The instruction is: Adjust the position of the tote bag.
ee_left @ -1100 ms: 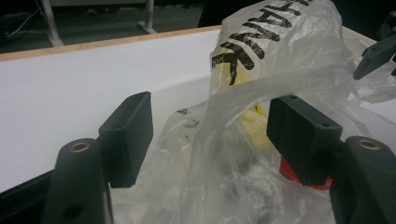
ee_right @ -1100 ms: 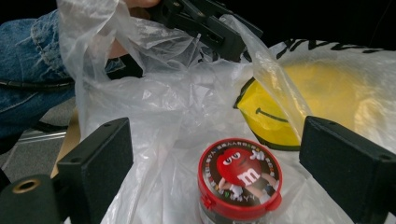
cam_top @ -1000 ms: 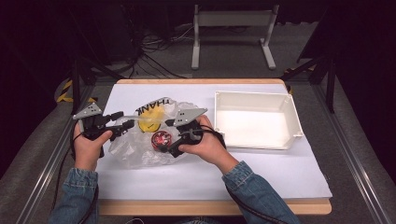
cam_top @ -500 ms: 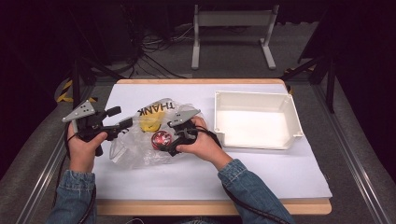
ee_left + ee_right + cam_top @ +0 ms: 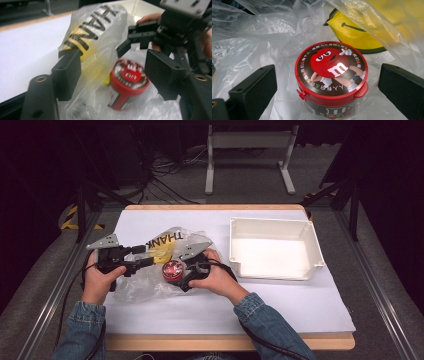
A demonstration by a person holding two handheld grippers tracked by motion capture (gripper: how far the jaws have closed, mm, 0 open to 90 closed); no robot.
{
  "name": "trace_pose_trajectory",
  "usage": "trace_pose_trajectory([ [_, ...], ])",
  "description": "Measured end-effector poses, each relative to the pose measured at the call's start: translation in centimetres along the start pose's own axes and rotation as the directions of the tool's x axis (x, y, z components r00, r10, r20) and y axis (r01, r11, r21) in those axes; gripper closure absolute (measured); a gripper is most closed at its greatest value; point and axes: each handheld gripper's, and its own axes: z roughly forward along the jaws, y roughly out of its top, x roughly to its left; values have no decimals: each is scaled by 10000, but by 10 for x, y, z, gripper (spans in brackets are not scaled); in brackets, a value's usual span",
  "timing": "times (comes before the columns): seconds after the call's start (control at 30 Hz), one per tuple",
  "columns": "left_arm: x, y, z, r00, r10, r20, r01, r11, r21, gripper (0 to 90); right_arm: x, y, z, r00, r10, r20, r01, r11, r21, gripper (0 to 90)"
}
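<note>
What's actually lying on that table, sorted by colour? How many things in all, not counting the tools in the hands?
Red: 1, the round candy tub with a red lid.
Yellow: 1, a yellow item partly under the plastic; I cannot tell what it is.
Clear: 1, the plastic bag with black lettering.
White: 1, the empty bin.
Total: 4

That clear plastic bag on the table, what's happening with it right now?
A person works at the thin clear plastic bag printed with black letters using a handheld gripper in each hand. The left gripper has its jaws open around the bag's edge. The right gripper has its jaws open either side of the small round red-lidded candy tub, which stands upright on the bag, not yet clamped. A yellow packet lies inside the bag. The white rectangular plastic bin sits empty.
</note>
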Motion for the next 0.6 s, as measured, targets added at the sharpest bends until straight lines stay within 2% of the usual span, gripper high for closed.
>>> trace_pose_trajectory([
  [0.03, 2, -2, 1, 10000, 24, -79, -23, 10000, 94, 334, 0, -1, 1, 10000, -9, 5, 9, 10000, 18, 21],
  [0.13, 7, -7, 3, 9994, -241, -253, 250, 9990, 373, 377, 1, -2, 3, 10000, -25, 15, 25, 10000, 38, 22],
  [0.27, 14, -14, 4, 9976, -538, -440, 557, 9975, 443, 419, 1, -3, 6, 10000, -28, -22, 28, 10000, -29, 21],
  [0.6, 29, -31, 13, 9897, -1157, -839, 1233, 9880, 926, 450, -2, -12, 16, 9999, 161, -14, -161, 9997, 207, 20],
])
